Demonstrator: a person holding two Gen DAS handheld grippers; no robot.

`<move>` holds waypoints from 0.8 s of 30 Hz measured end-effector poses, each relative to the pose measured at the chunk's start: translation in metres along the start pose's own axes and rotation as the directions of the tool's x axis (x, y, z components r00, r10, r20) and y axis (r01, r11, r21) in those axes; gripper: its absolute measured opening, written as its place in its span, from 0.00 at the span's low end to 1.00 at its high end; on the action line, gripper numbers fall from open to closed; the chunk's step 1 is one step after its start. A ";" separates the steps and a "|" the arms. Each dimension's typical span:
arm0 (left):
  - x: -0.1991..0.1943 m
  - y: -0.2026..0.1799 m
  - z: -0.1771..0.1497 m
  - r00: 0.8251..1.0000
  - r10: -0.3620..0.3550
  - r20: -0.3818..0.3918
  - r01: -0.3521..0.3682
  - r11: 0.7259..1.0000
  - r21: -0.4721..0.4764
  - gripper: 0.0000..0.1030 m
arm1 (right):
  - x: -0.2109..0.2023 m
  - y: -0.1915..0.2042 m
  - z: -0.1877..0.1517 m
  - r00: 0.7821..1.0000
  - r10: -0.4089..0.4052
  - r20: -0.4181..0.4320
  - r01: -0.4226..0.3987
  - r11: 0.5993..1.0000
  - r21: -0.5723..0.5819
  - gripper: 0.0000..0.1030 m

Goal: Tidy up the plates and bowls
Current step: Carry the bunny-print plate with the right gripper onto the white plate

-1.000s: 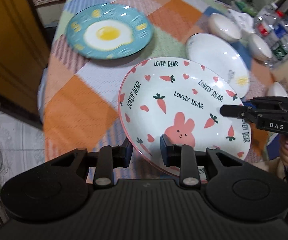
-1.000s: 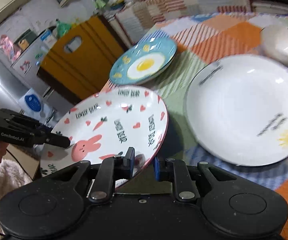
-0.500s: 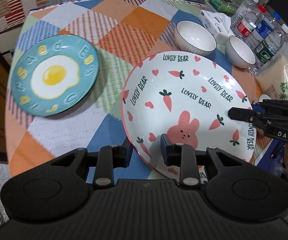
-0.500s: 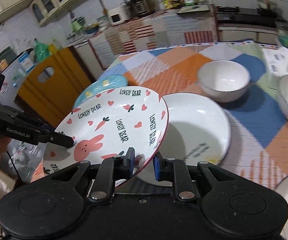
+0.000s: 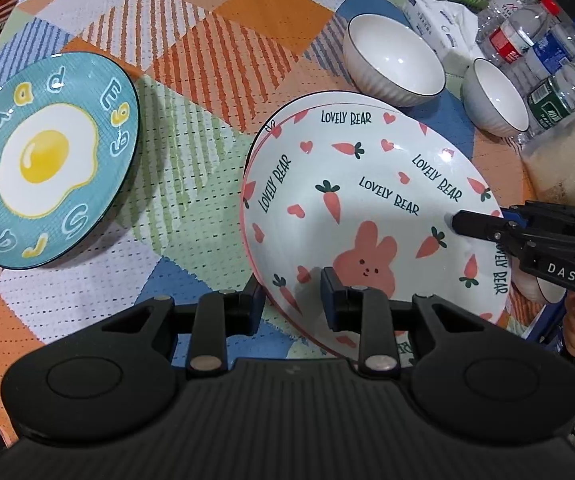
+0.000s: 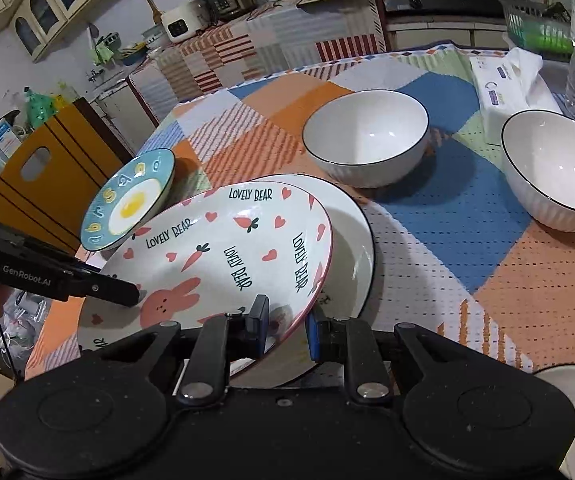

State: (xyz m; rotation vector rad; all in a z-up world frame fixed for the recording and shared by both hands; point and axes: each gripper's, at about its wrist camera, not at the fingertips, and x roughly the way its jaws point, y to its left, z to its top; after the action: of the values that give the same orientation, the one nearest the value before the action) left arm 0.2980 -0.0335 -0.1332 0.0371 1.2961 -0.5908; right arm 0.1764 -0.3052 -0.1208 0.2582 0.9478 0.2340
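I have both the left gripper (image 5: 292, 296) and the right gripper (image 6: 285, 326) clenched on the bunny plate's (image 5: 367, 216) rim, above the white plate (image 6: 353, 236), two bowls (image 6: 367, 136) beyond my jaws, egg plate (image 5: 47, 160) leftward.

Rabbit plate held tilted over the white plate, with the egg plate and two bowls around it

The rabbit plate (image 5: 371, 216), white with a pink rim, carrots, hearts and "LOVELY BEAR" lettering, hangs tilted just above the white plate (image 6: 351, 220), covering most of it. The white plate, dark-rimmed, lies flat on the checked cloth. To its left, apart from it, lies the teal plate (image 5: 47, 160) with a fried-egg picture and raised letters. Beyond the white plate stand two upright, empty white ribbed bowls, one (image 6: 365, 140) near it, the other (image 6: 555, 172) farther right.
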 end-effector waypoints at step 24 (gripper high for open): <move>0.030 0.002 0.010 0.994 0.022 -0.110 -0.030 0.997 -0.075 0.29 | 0.023 0.031 0.018 0.959 -0.259 -0.117 0.247 0.963 -0.108 0.31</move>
State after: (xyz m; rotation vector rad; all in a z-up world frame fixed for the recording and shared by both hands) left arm 0.3117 -0.0474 -0.1585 0.0232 1.4217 -0.5218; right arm 0.2018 -0.2714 -0.1183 0.0350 1.0854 0.0587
